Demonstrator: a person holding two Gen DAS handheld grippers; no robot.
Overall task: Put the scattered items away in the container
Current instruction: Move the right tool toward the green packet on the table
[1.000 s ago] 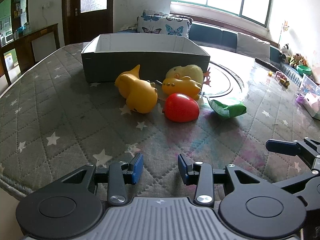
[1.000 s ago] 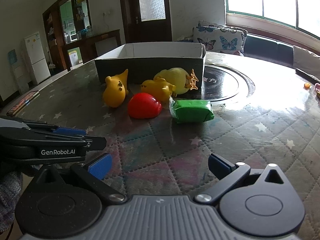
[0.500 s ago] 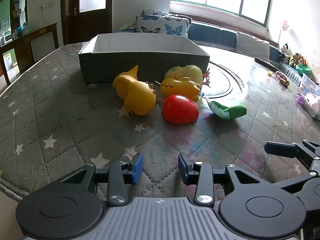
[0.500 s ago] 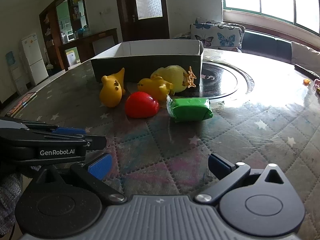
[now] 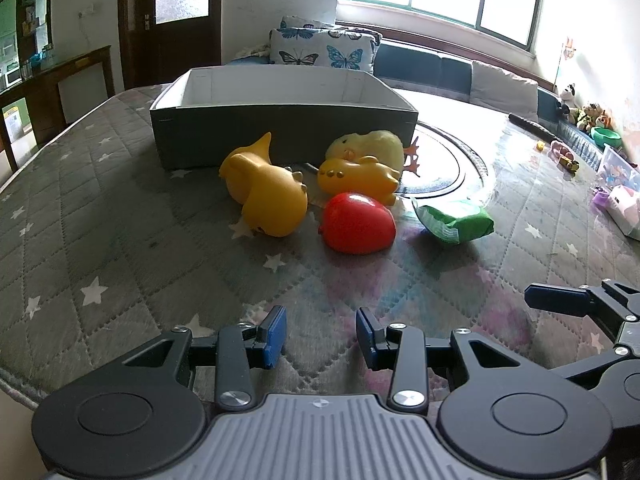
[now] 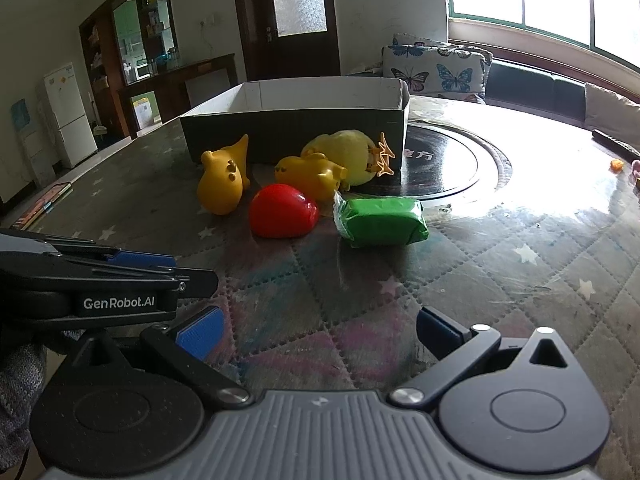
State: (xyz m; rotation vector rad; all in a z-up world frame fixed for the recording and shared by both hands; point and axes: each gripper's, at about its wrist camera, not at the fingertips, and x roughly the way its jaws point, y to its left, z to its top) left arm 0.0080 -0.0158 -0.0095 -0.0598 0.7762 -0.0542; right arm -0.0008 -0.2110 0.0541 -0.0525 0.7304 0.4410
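A grey open box (image 5: 280, 124) (image 6: 296, 132) stands on the quilted table. In front of it lie a yellow gourd-shaped toy (image 5: 266, 194) (image 6: 222, 182), a small yellow toy (image 5: 358, 176) (image 6: 308, 174), a yellow plush chick (image 5: 370, 146) (image 6: 348, 154), a red round toy (image 5: 356, 224) (image 6: 282, 216) and a green packet (image 5: 454, 220) (image 6: 382, 220). My left gripper (image 5: 320, 330) is open and empty, short of the red toy. My right gripper (image 6: 316, 328) is open wide and empty, short of the packet.
A black turntable disc (image 5: 448, 168) (image 6: 440, 164) lies right of the box. Small toys and a plastic box (image 5: 616, 184) sit at the table's right edge. The left gripper's body (image 6: 104, 284) shows at the left of the right wrist view.
Both grippers have moved slightly forward toward the toys, so the items look a little nearer. Both stay open. Nothing on the table has moved.
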